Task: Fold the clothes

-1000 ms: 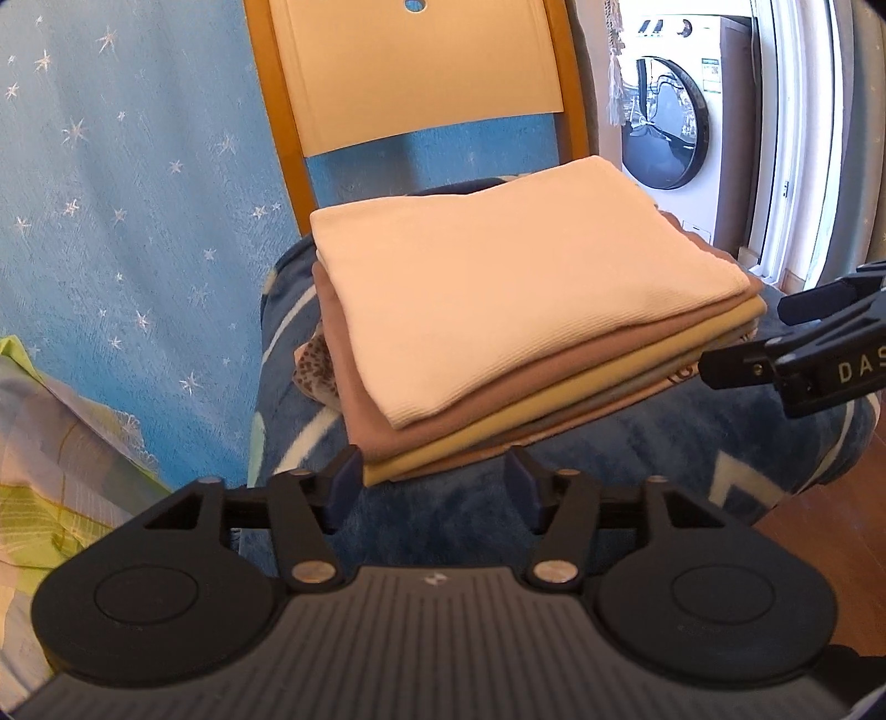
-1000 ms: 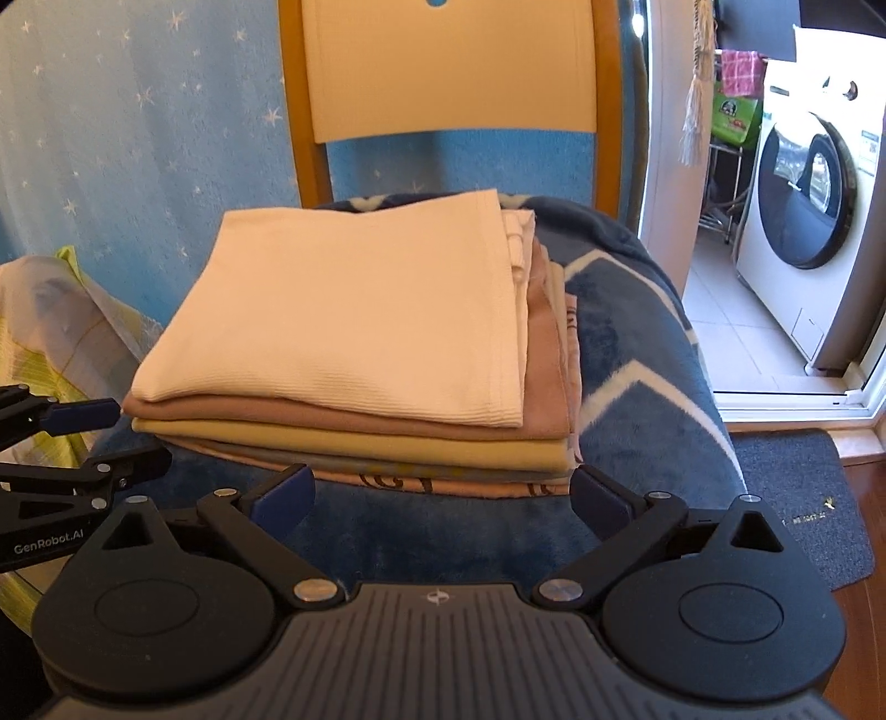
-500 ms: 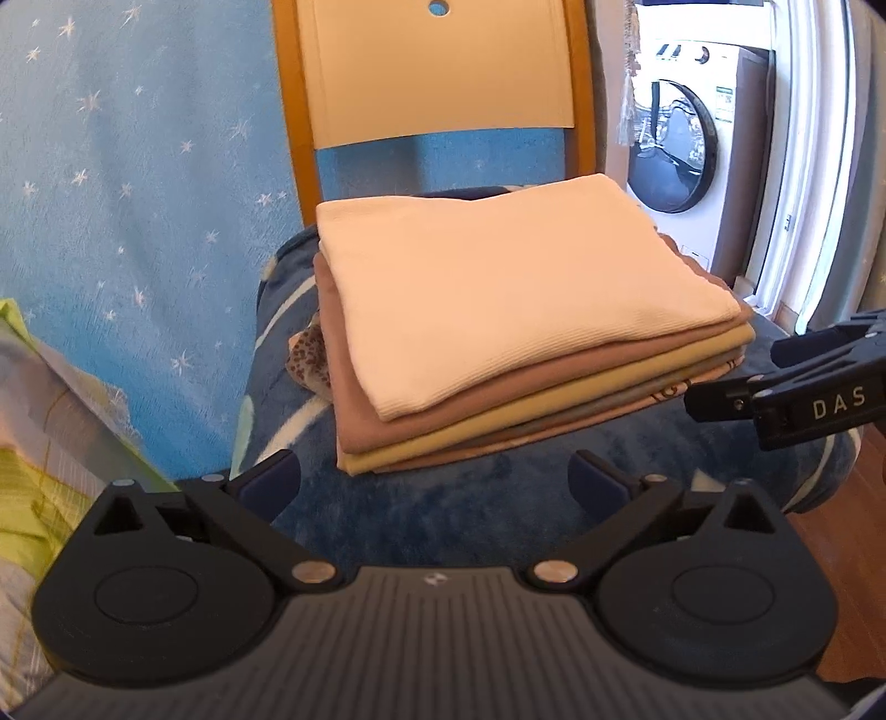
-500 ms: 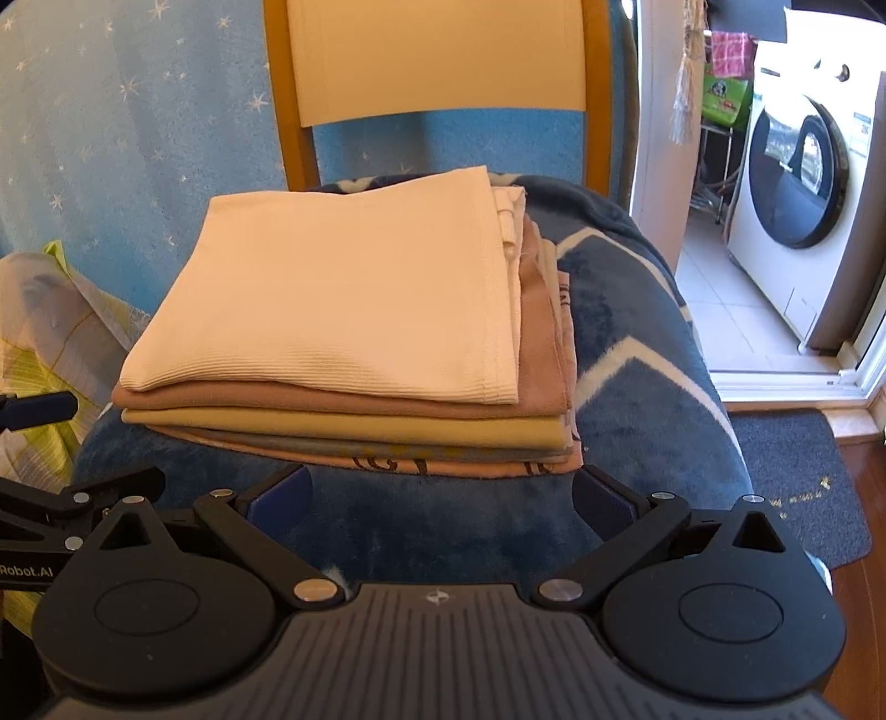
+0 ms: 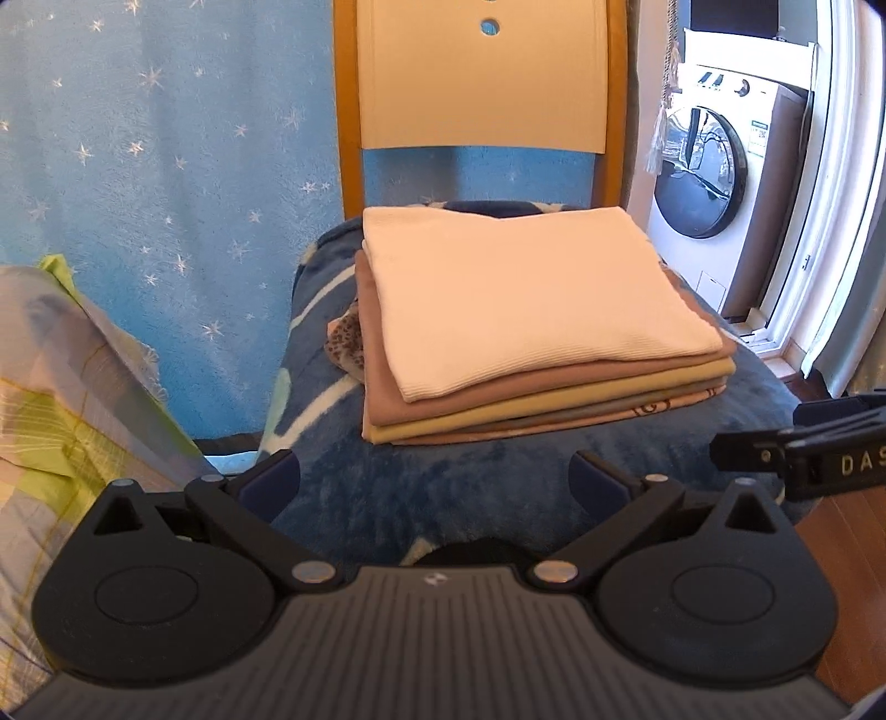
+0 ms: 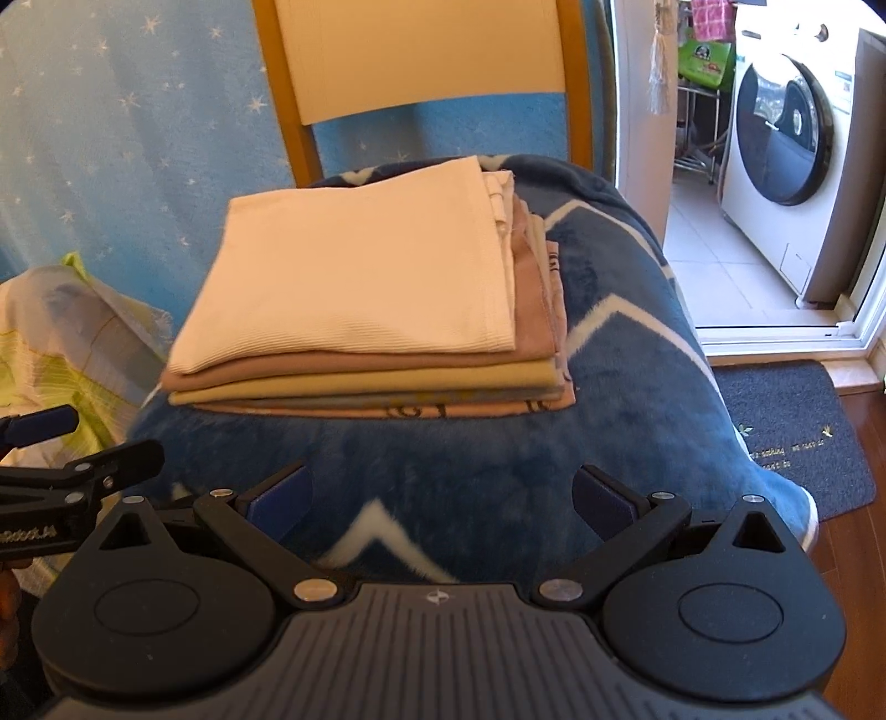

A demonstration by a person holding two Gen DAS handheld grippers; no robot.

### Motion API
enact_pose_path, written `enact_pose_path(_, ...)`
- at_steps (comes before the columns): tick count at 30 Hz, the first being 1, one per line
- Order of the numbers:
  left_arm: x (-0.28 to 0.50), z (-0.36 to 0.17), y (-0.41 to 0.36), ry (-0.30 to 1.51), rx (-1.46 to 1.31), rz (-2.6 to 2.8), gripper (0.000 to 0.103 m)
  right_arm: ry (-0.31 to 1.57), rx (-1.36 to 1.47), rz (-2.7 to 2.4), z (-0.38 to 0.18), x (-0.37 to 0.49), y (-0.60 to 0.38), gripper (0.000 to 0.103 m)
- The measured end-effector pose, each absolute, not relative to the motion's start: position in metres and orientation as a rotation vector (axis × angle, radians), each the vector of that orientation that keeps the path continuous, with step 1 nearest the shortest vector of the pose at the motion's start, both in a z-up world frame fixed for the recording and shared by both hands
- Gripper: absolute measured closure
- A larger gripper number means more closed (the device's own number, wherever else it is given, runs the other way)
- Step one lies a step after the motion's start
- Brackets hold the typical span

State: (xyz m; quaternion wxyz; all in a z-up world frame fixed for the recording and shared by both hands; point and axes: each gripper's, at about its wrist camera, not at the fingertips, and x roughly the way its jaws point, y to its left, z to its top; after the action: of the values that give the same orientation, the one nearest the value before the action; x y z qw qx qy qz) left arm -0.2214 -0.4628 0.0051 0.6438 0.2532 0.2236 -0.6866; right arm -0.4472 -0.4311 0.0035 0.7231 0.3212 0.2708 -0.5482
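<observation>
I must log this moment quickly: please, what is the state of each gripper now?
Left gripper: open, holding nothing.
Right gripper: open, holding nothing.
Both are short of the folded stack.

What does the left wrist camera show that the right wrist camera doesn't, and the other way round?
Only the left wrist view shows a leopard-print cloth poking out beside the folded stack.

Only the right wrist view shows the dark doormat on the floor and a pink cloth hanging above the washing machine.

Both show the stack of folded clothes on the blue blanket, the wooden chair back, and the left gripper and right gripper, both open.
</observation>
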Motion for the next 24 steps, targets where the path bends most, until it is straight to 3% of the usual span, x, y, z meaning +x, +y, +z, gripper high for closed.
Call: enact_pose_path(24, -0.239, 0.033, -0.419, 0.496, 0.559, -1.568, 0.001, 0.612, 0.689, -1.261, 0.040, -0.452, -0.381, 0.000)
